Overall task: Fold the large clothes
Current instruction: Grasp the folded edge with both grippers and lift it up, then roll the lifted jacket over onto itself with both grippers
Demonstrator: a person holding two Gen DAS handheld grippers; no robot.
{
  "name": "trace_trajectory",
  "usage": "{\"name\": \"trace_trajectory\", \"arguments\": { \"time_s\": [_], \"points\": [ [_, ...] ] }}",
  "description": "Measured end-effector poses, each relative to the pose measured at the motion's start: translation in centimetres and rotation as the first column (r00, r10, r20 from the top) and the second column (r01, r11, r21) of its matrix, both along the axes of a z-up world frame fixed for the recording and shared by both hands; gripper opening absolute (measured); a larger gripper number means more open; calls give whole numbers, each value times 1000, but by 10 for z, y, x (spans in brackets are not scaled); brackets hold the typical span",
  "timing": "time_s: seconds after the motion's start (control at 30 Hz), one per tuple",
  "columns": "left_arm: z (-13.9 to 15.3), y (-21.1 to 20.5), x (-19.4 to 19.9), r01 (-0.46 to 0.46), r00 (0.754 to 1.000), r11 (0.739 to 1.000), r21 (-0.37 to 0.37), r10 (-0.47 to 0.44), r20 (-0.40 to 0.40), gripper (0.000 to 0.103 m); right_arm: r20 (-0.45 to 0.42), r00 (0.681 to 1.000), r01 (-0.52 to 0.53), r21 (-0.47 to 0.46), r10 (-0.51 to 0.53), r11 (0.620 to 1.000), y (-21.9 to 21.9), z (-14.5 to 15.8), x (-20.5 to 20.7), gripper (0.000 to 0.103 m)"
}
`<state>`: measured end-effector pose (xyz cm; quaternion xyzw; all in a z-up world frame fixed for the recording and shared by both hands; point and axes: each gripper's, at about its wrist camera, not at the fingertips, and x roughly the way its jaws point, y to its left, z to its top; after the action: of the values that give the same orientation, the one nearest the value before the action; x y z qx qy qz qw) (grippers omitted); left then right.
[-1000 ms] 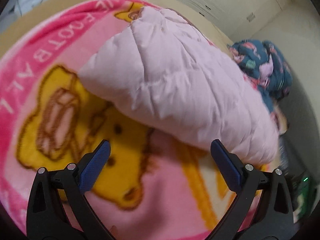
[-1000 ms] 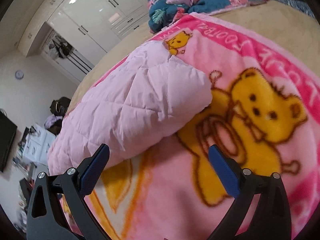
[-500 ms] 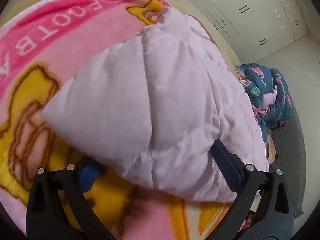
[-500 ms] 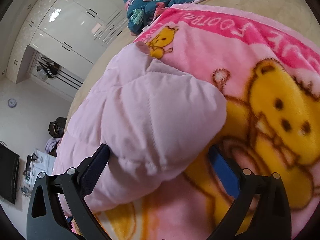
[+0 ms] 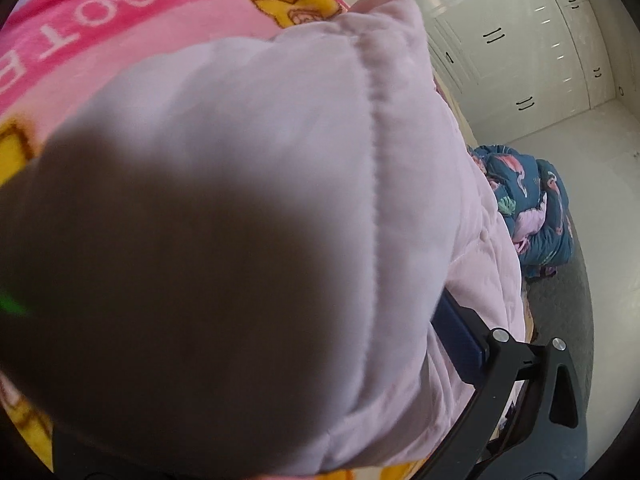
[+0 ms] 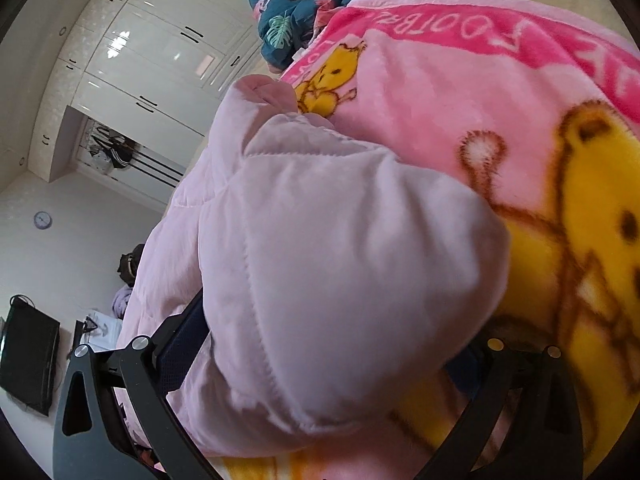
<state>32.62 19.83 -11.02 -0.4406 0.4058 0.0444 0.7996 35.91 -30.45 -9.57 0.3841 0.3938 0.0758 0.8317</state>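
Observation:
A pale pink quilted padded garment (image 5: pixel 280 200) lies folded on a pink and yellow bear blanket (image 5: pixel 140 32). In the left wrist view its puffy end fills the frame and sits between the open jaws of my left gripper (image 5: pixel 256 360); only the right blue pad (image 5: pixel 456 344) shows, the left finger is hidden by fabric. In the right wrist view the garment's other end (image 6: pixel 340 280) bulges between the wide-open jaws of my right gripper (image 6: pixel 328 348), with the left blue pad (image 6: pixel 180 344) beside it. Neither gripper has closed on the cloth.
A dark blue patterned pile of bedding (image 5: pixel 532 216) lies at the far end of the bed, also in the right wrist view (image 6: pixel 296 20). White wardrobes (image 6: pixel 152 52) line the wall. A black screen (image 6: pixel 28 364) stands at the lower left.
Both grippers have moved forward onto the garment from opposite ends; its puffy ends now sit between the open jaws and fill much of each view. Jaw width looks unchanged.

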Motion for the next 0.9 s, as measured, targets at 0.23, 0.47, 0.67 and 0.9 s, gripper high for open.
{"name": "trace_trajectory", "arguments": {
  "time_s": [0.23,0.47,0.67,0.9],
  "points": [
    [3,-2,6,-13,1000,1000,24,13,5,95,4,1000,-20,-10,20,1000,4,-1,16,99],
    [15,-12,3,-24,999,994,105,20,43,84,39,995,-86,-13,87,996,8,4,21,78],
    [52,-38,-2,-1,995,958,288,-29,99,44,127,969,-184,-213,214,960,28,39,14,40],
    [98,-52,-4,39,983,888,458,-116,141,30,202,913,-213,-503,354,838,74,95,-7,32]
  ]
}}
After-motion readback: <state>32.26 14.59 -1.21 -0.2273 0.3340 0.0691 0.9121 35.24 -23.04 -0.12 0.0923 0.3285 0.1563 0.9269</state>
